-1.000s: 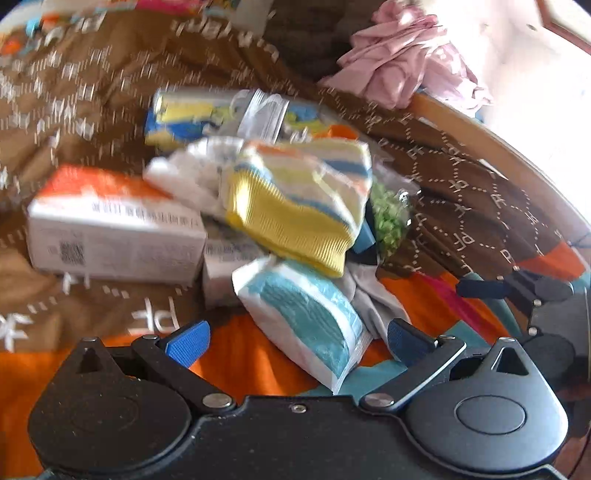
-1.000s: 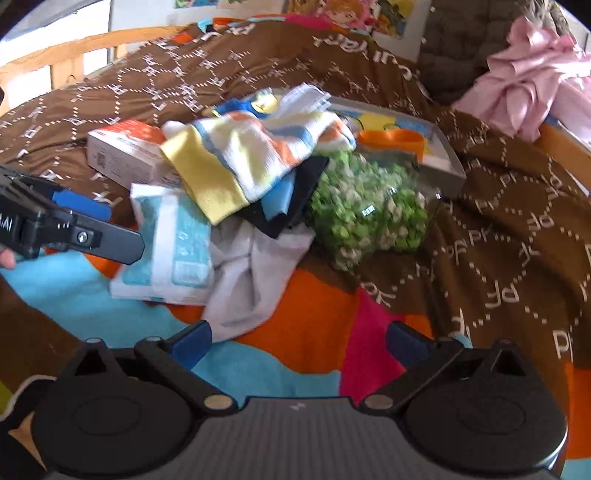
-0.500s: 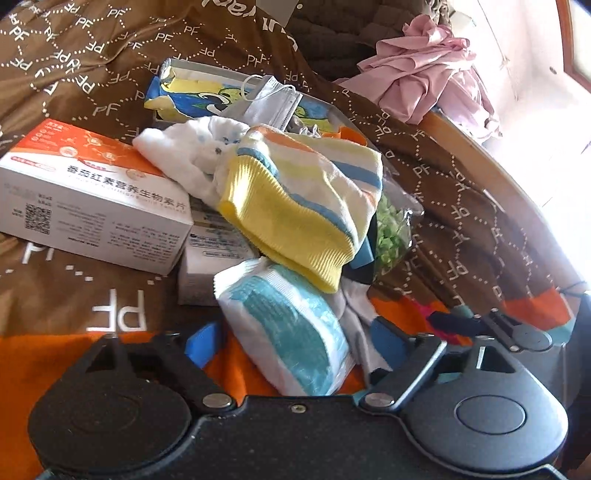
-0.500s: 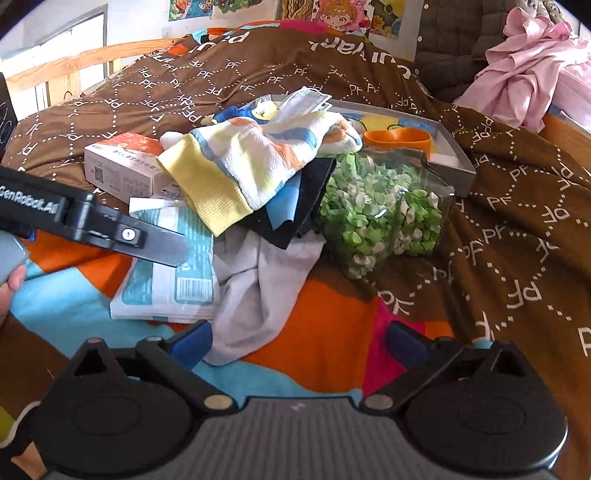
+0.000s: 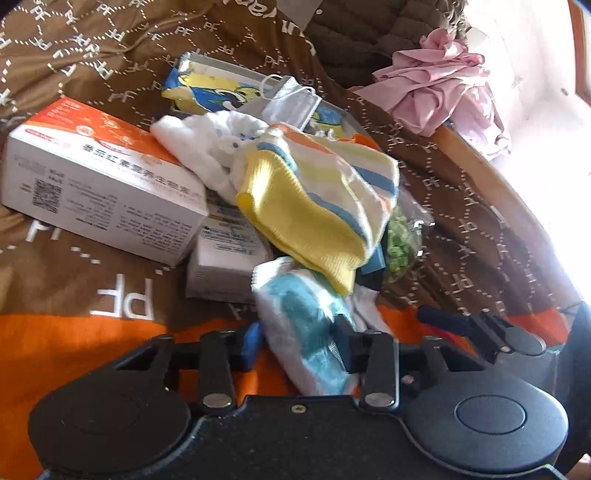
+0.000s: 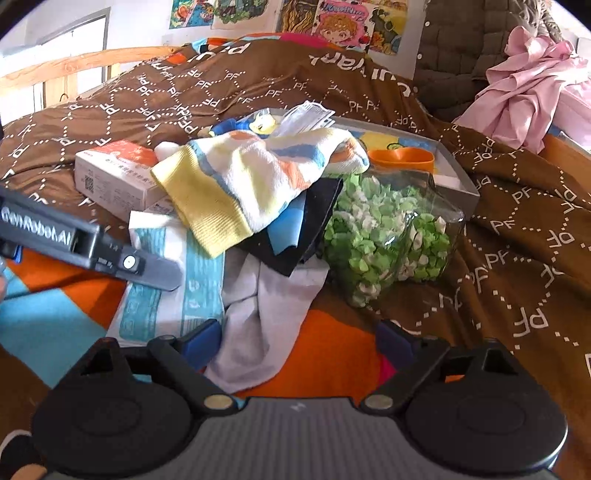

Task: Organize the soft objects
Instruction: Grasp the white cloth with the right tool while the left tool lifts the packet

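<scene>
A: Where are we working?

B: On a bed [image 6: 258, 74] covered by a brown quilt [image 6: 517, 206] printed with white dotted diamonds and "PF" letters, with orange and blue patches nearest us. We see a wooden rail [image 6: 74, 62] along the far side, cartoon posters [image 6: 343, 22] on the wall, and a crumpled pink garment [image 6: 524, 92] by the headboard end.

A: And the heap?

B: In the middle of the quilt. A striped yellow sock [image 6: 240, 181] lies on top, over a dark cloth [image 6: 314, 221] and a grey-white cloth [image 6: 266, 314]. A clear bag of green pieces [image 6: 391, 236] sits just beside them, a shallow tray [image 6: 458, 181] behind holds an orange cup [image 6: 400, 157], and an orange-and-white box [image 6: 110, 173] lies to the left.

A: Our tongs?

B: Our left tongs [image 5: 295, 345] are closed on the white-and-teal packet [image 5: 306, 332] at the near edge of the heap. Our right tongs [image 6: 295, 339] are spread wide, gripping nothing, with the grey-white cloth's end between the fingers.
</scene>
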